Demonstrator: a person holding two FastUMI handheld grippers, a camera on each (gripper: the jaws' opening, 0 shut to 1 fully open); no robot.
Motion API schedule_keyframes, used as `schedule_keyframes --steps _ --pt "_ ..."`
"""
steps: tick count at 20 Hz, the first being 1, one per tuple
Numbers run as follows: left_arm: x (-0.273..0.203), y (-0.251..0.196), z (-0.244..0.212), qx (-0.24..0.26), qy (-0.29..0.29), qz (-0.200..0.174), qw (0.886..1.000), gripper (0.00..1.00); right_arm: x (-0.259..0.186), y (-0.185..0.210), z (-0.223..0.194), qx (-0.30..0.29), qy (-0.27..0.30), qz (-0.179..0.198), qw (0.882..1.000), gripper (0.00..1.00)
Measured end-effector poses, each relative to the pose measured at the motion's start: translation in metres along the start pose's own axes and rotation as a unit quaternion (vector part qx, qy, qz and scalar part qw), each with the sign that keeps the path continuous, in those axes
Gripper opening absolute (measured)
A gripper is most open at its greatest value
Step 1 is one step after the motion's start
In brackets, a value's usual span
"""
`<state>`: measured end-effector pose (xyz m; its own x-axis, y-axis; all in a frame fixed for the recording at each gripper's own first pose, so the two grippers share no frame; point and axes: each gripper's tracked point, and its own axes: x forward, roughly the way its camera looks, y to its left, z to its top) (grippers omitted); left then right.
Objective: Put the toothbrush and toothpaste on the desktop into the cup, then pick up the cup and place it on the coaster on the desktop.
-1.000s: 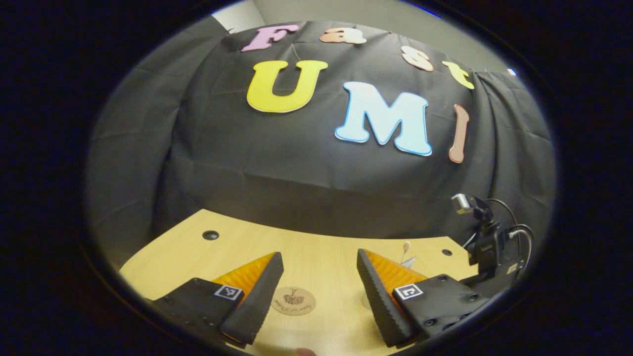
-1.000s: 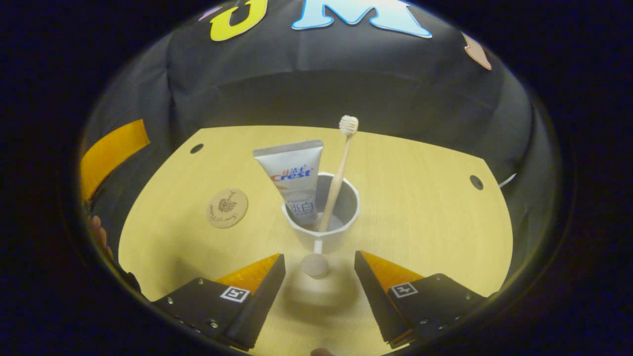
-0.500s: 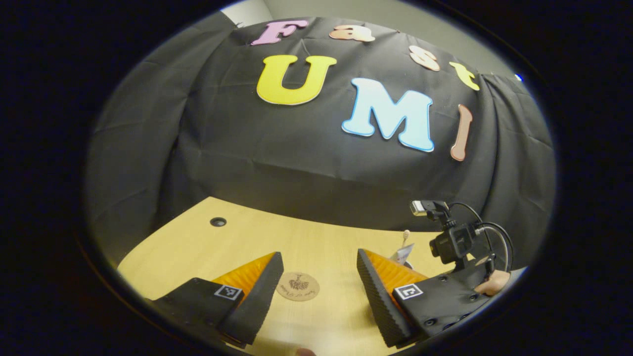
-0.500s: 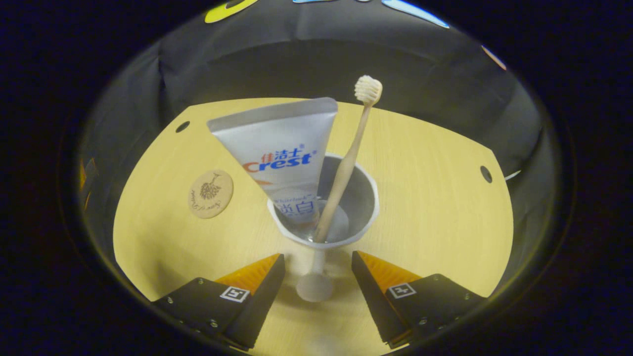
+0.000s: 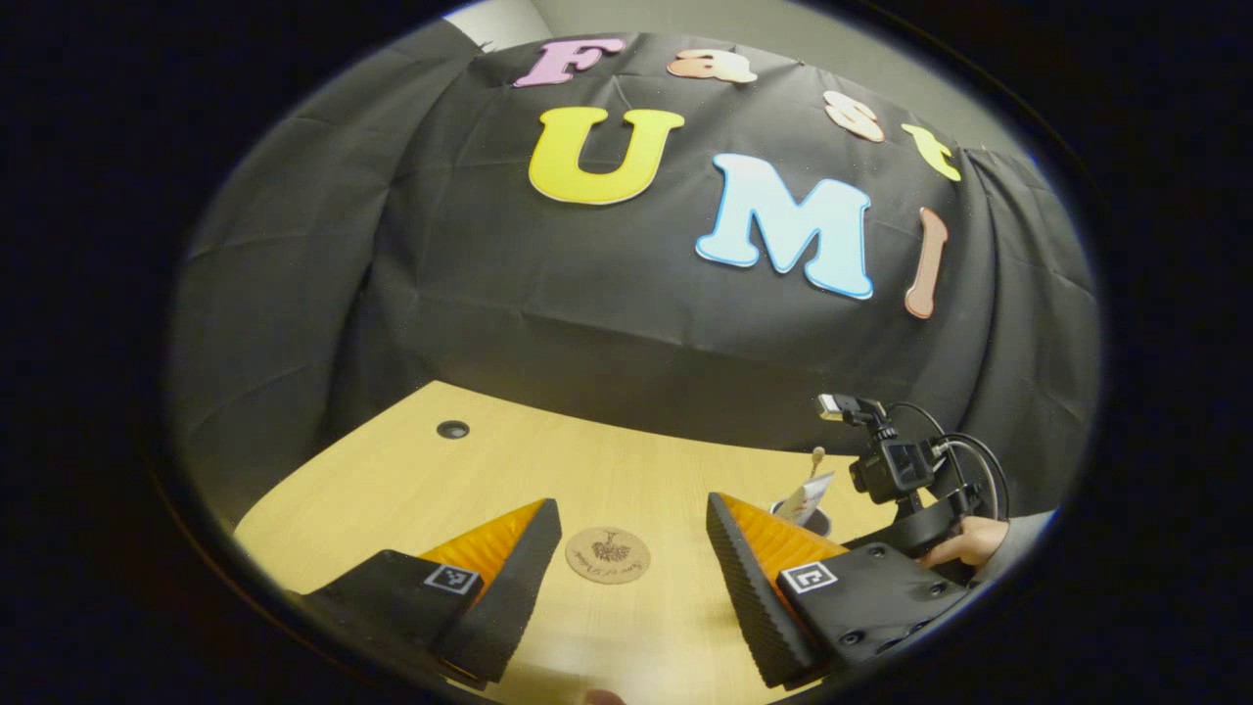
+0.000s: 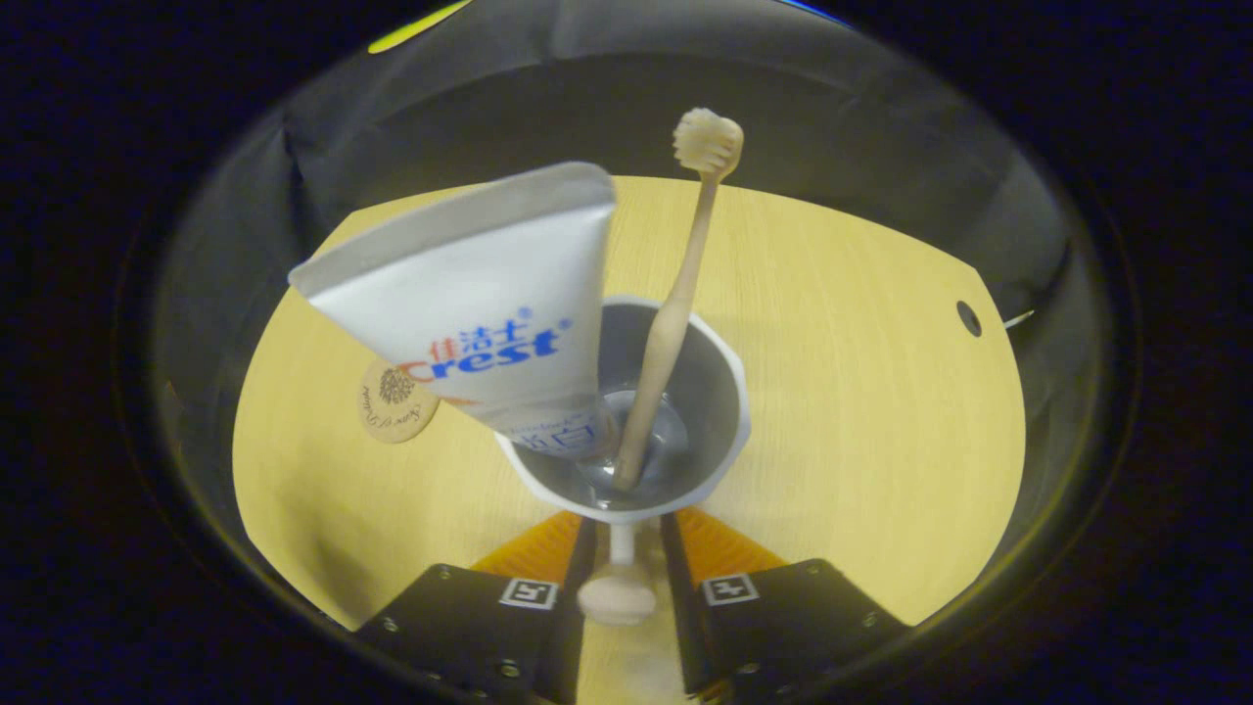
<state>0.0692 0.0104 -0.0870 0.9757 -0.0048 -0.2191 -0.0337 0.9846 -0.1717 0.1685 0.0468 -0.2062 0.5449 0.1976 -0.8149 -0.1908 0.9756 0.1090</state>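
My right gripper pinches the thin white handle of the one glossy white cup, lower centre of the right gripper view. Inside lean one silver toothpaste tube and one pale wooden toothbrush. My left gripper is spread over the wood-grain desktop; one round cork coaster lies between its ribbed fingers.

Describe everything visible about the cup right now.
The pale grey cup has a white rim, a grey inside and a thin white handle ending in a round knob; it looks like plastic. It stands upright on the wooden desktop. The silver toothpaste tube and wooden toothbrush stand inside, leaning on the rim. The right gripper has both fingers closed on the handle. The round cork coaster lies apart, to its left.
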Motion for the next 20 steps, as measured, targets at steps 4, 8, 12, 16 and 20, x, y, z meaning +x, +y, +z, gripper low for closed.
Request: schedule_keyframes --steps 4,8,12,16,20 --pt "-0.006 0.005 -0.003 -0.003 0.002 0.002 1.000 0.96 -0.002 0.000 -0.002 0.002 -0.001 0.003 1.000 0.27" --pt "-0.009 0.010 -0.002 -0.005 0.002 0.006 1.000 0.96 -0.001 0.001 -0.001 0.014 -0.017 0.006 1.000 0.25" --pt "-0.018 0.017 0.000 -0.003 -0.002 0.012 1.000 0.96 -0.005 0.006 -0.003 0.024 -0.026 0.015 0.999 0.24" --pt "-0.027 0.024 0.002 -0.006 -0.004 0.018 1.000 0.96 -0.016 0.025 0.001 0.003 -0.040 0.021 0.999 0.24" --pt "-0.045 0.042 0.003 -0.007 -0.011 0.028 1.000 0.96 -0.020 0.054 0.005 -0.016 -0.044 0.034 0.998 0.24"
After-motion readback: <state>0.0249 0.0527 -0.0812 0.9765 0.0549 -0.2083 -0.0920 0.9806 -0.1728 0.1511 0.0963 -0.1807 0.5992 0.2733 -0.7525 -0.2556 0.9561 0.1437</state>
